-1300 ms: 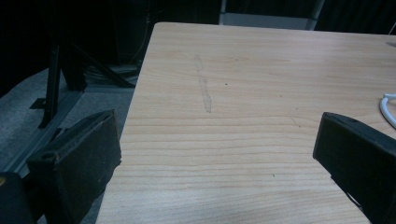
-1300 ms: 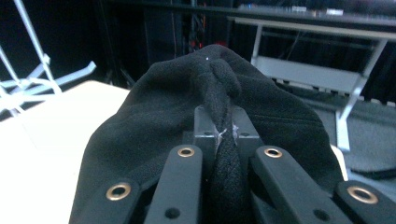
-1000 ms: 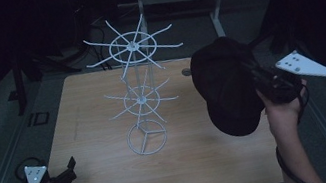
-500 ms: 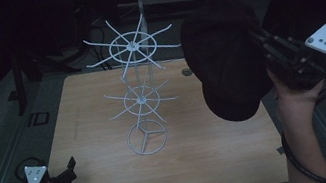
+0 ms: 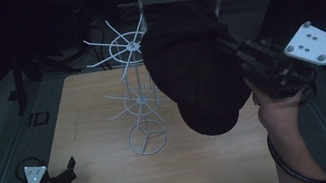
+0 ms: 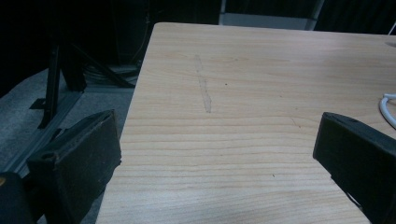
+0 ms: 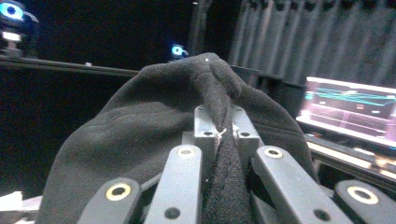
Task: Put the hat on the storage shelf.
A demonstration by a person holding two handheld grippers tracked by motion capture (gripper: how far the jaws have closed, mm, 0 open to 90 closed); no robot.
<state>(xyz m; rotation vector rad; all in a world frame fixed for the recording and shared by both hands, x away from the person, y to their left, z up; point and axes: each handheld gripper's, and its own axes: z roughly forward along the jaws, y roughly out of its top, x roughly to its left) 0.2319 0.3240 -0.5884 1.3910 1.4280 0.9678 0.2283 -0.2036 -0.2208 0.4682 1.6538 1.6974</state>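
A black cap hangs in the air above the right half of the wooden table, with my right gripper shut on a fold of its fabric. In the right gripper view the cap drapes over the pinched jaws of that gripper. A white wire rack with spoked tiers stands upright at the table's middle, its top partly hidden behind the cap. My left gripper rests low at the front left corner, open, and between the jaws of this gripper lies bare wood.
The rack's round base sits on the table, and a piece of its white wire shows at the right edge of the left gripper view. Dark floor, cables and a metal frame surround the table. A lit screen glows behind the cap.
My right gripper has lifted the cap higher and carried it back toward the rack's top. The left gripper has stayed still.
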